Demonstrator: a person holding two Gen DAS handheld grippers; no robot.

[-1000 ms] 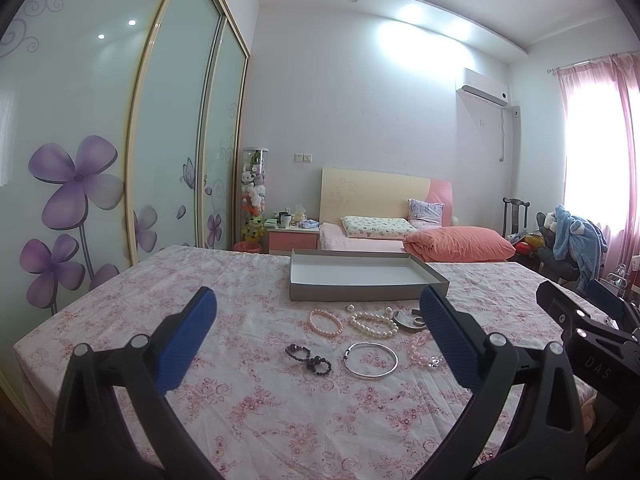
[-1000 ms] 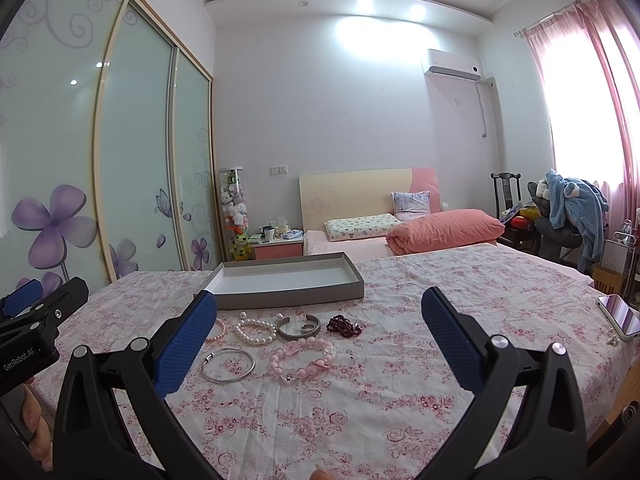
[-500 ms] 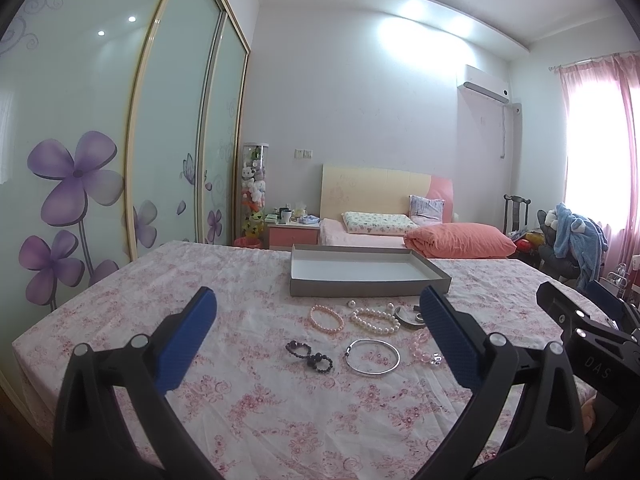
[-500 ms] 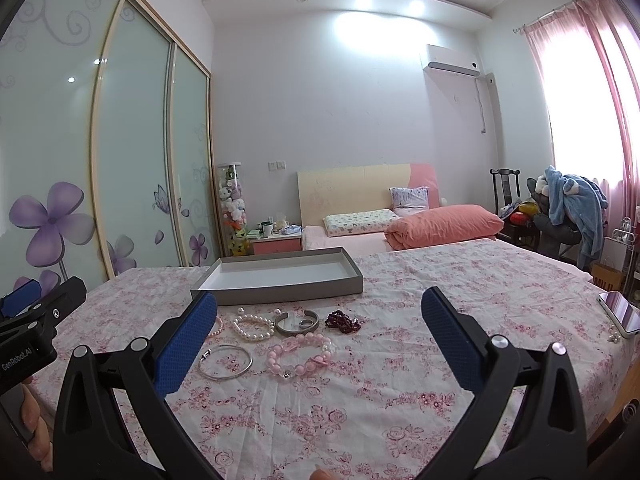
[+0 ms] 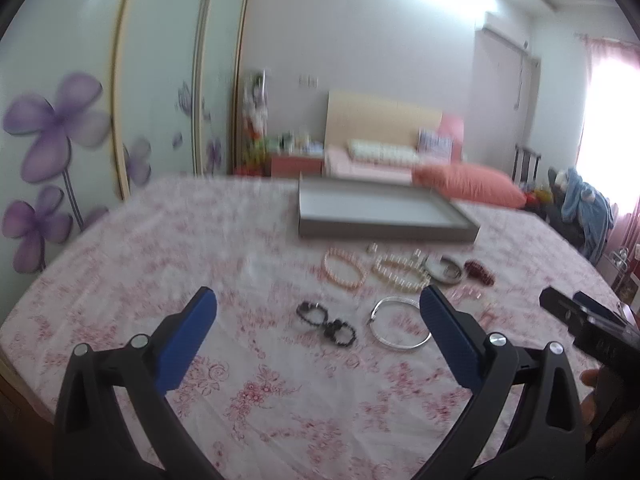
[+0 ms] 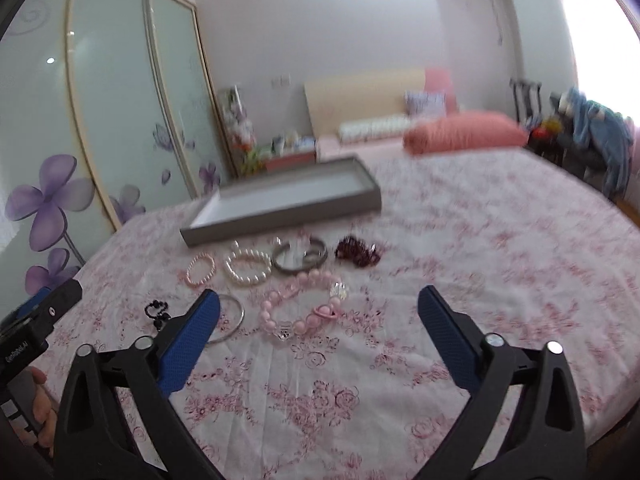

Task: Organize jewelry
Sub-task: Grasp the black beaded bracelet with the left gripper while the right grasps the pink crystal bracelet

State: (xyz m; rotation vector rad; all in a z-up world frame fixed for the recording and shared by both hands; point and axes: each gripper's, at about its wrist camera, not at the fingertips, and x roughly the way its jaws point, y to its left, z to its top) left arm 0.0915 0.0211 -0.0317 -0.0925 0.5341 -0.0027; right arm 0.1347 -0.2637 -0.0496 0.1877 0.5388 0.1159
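Our right gripper point(image 6: 319, 312), jaws wide but closing on nothing, has the pink bead bracelet point(image 6: 303, 307) lying flat at twelve o'clock, just past its fingertips. The grey tray point(image 6: 280, 204) sits further off at eleven. Our left gripper point(image 5: 318, 320), also wide and empty, faces the black bracelet point(image 5: 326, 319) (silver bangle point(image 5: 394, 326) at one o'clock), so we judge the right hand nearer the pink one.

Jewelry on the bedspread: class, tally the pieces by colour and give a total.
Pink bead bracelets: 2
White pearl bracelet: 1
Silver bangles: 2
Dark red piece: 1
Black bead piece: 1
Total: 7
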